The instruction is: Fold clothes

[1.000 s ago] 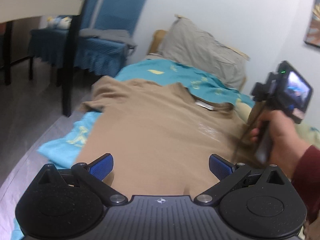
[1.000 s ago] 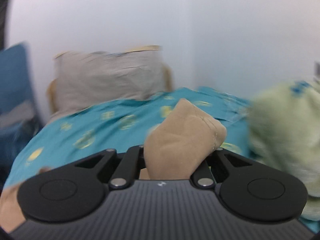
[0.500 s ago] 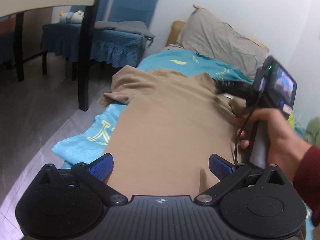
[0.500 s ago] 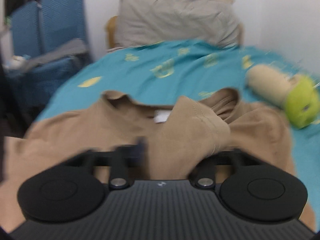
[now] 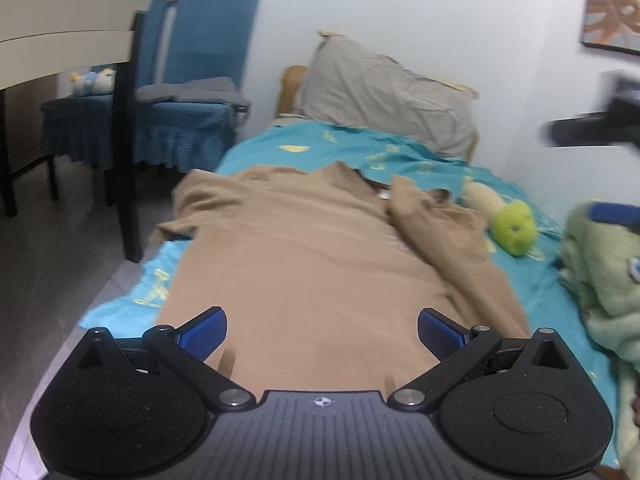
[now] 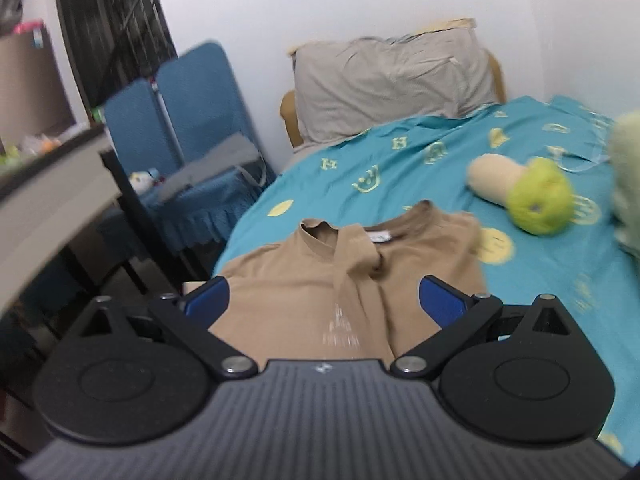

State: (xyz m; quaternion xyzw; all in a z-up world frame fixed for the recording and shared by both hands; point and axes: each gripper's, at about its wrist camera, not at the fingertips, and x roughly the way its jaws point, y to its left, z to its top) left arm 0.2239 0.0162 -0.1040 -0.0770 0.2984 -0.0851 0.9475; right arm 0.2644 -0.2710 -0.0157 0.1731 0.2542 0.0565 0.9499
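Observation:
A tan T-shirt (image 5: pixel 300 248) lies flat on the teal bedsheet (image 5: pixel 532 292), collar toward the pillow. Its right sleeve (image 5: pixel 420 220) is folded inward across the chest and also shows as a strip (image 6: pixel 348 272) in the right wrist view. My left gripper (image 5: pixel 322 320) hovers open over the shirt's hem with nothing between its blue pads (image 5: pixel 202 330). My right gripper (image 6: pixel 323 292) is wide open and empty, held above the shirt's chest. In the left wrist view it appears only as a dark blur at the right edge.
A grey pillow (image 5: pixel 384 92) leans at the head of the bed. A beige and green plush toy (image 6: pixel 532 196) lies right of the collar. A pale green blanket (image 5: pixel 604 272) is bunched at the right. Blue chairs (image 5: pixel 188 92) and a table leg (image 5: pixel 128 152) stand left, beside the floor.
My right gripper opened and let go of the sleeve, which now lies folded across the shirt. It then drew back and up. The left gripper shifted only a little.

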